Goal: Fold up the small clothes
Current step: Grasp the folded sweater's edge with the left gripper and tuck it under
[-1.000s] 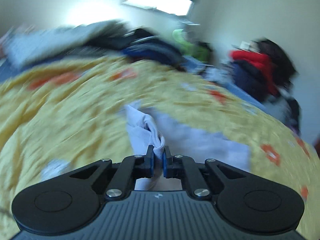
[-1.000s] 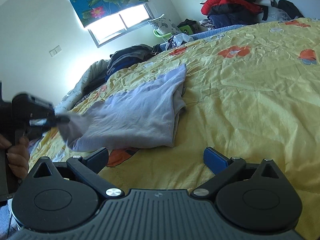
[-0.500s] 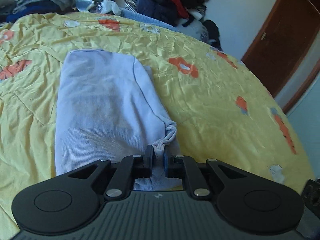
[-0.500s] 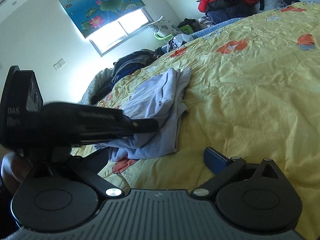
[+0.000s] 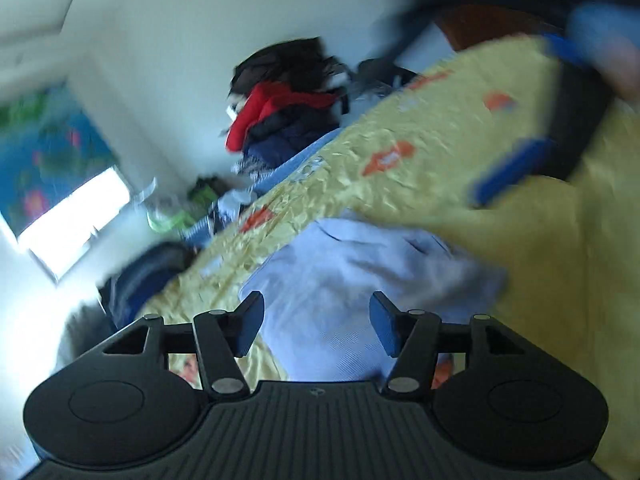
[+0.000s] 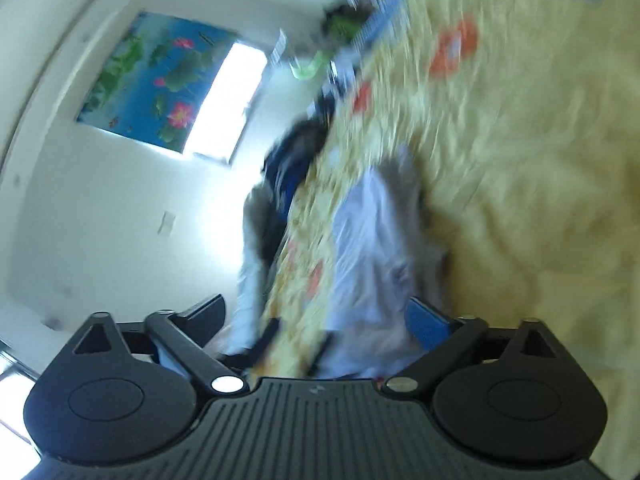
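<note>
Yellow, crinkled bedspread with orange flower prints [image 5: 420, 168] carries everything, and both views of it are tilted hard and smeared with motion, where half a second ago the left wrist view was level and sharp. On it lies the pale lavender knit garment [image 5: 360, 272], bunched toward the near edge of the bedspread just ahead of both tools; it looks doubled over on itself, though the blur hides how neatly the layers sit and where its hem and drawstring ended up. What has changed most is the left gripper [image 5: 316, 328]: a moment ago its blue pads were pinched on the garment's corner, and now its jaws stand wide apart with the cloth lying free beneath them. I read that as one fold just laid down and released, with smoothing or a further fold likely left. The right gripper [image 6: 316, 320] is spread wide too, as it was before, holding nothing, with the garment between and below its fingers. In the left wrist view the right gripper shows only as a dark, streaked shape with blue pads at the upper right. Piled clothes in red and dark colours [image 5: 280, 112] beyond the far edge are too blurred to sort out.
</note>
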A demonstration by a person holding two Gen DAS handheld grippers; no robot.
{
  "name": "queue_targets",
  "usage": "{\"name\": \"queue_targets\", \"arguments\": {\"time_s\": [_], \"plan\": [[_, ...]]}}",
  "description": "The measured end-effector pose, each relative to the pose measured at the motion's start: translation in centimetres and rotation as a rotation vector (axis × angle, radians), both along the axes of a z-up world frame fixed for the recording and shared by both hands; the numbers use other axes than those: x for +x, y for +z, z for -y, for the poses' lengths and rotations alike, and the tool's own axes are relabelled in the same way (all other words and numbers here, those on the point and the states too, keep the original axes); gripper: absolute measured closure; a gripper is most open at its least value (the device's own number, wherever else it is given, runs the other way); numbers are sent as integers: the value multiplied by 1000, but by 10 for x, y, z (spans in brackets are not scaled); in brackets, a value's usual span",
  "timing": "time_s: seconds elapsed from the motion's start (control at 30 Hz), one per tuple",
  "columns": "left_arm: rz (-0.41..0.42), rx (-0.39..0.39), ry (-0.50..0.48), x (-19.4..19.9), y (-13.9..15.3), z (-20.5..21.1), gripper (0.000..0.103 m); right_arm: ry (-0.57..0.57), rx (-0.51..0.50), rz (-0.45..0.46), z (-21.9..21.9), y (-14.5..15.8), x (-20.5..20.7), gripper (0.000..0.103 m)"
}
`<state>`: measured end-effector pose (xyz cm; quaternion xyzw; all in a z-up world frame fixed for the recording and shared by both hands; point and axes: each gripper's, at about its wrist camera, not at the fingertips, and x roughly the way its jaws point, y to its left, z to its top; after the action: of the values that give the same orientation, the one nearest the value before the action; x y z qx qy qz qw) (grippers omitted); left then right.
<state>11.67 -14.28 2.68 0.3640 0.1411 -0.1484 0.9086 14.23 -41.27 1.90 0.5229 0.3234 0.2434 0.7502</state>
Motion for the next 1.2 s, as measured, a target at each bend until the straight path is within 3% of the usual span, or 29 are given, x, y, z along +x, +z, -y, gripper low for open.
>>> {"name": "queue_targets", "arguments": {"time_s": [0.07,0.13,0.23,0.3,0.5,0.53,0.6,0.63,0.73,0.8,0.83,0.93,1.0,1.1,1.17,1.2], "plan": [[2,13,-10,-4,-10,2,45,52,1,-68,-10,-6,18,38],[-17,-11,-4,-4,-13,1,46,68,-100,-119,-21,-8,28,45],[-85,-95,-14,-4,-5,-10,46,74,-177,-171,-33,-12,30,47],[-147,-129,-25,-4,-2,-18,44,61,-206,-154,-35,-10,25,47],[-201,-115,74,8,-16,-30,44,91,-238,-234,-43,-25,30,47],[-218,-136,87,11,-14,-32,44,94,-241,-236,-46,-28,30,49],[-240,-180,110,13,-9,-37,44,96,-265,-223,-47,-31,30,71],[-268,-211,120,17,-6,-40,46,90,-272,-231,-46,-33,30,88],[-379,-398,127,23,11,-61,46,81,-243,-208,-37,-29,29,91],[-401,-499,136,24,20,-74,46,79,-247,-185,-32,-22,27,91],[-395,-504,151,26,19,-77,46,78,-247,-183,-29,-21,27,91],[-387,-406,213,37,5,-70,46,83,-239,-186,-29,-21,27,91],[-376,-417,215,36,4,-70,47,90,-242,-169,-33,-17,26,91],[-371,-412,214,38,0,-68,59,85,-276,-162,-32,-14,23,92],[-379,-433,211,38,-7,-68,73,69,-297,-220,-28,-33,24,98],[-371,-435,205,36,-8,-67,73,63,-298,-234,-26,-41,24,101]]}}
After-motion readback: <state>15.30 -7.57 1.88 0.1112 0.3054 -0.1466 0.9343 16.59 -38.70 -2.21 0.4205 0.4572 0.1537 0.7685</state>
